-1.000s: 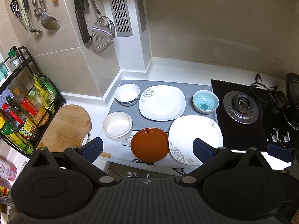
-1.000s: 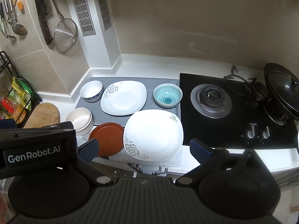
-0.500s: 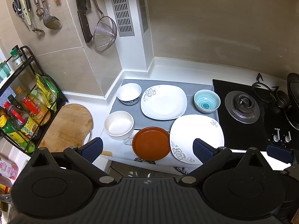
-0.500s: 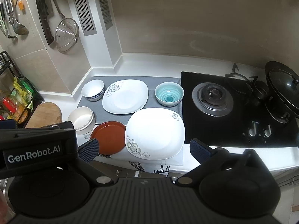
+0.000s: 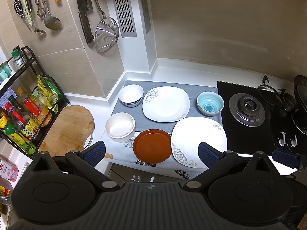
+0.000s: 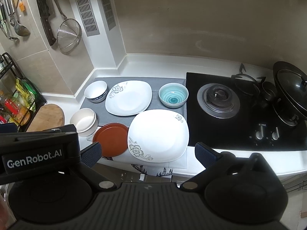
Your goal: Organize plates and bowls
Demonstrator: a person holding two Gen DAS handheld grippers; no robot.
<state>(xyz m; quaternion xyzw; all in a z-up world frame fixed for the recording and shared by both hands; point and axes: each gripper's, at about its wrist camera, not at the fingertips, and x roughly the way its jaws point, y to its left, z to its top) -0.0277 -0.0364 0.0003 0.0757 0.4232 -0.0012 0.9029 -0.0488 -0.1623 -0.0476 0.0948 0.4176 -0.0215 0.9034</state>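
Observation:
On the counter lie two white square floral plates, one at the back point(image 5: 166, 103) point(image 6: 129, 97) and one at the front point(image 5: 198, 141) point(image 6: 158, 135). A brown round plate point(image 5: 152, 146) point(image 6: 110, 141) lies left of the front one. A white bowl with a blue rim point(image 5: 130, 95) point(image 6: 95, 91), a cream bowl point(image 5: 120, 126) point(image 6: 83, 121) and a teal bowl point(image 5: 210, 103) point(image 6: 173, 97) stand around them. My left gripper point(image 5: 151, 152) and right gripper point(image 6: 147, 152) hover open and empty above the counter's front edge.
A black gas hob point(image 6: 245, 111) with a lidded wok point(image 6: 289, 88) is on the right. A wooden cutting board point(image 5: 67, 130) and a rack of bottles point(image 5: 21, 111) are on the left. Utensils, a cleaver and a strainer point(image 5: 106, 34) hang on the wall.
Both views have shifted slightly; the dishes sit a little higher and further right in frame. Both grippers stay open. No dish has moved.

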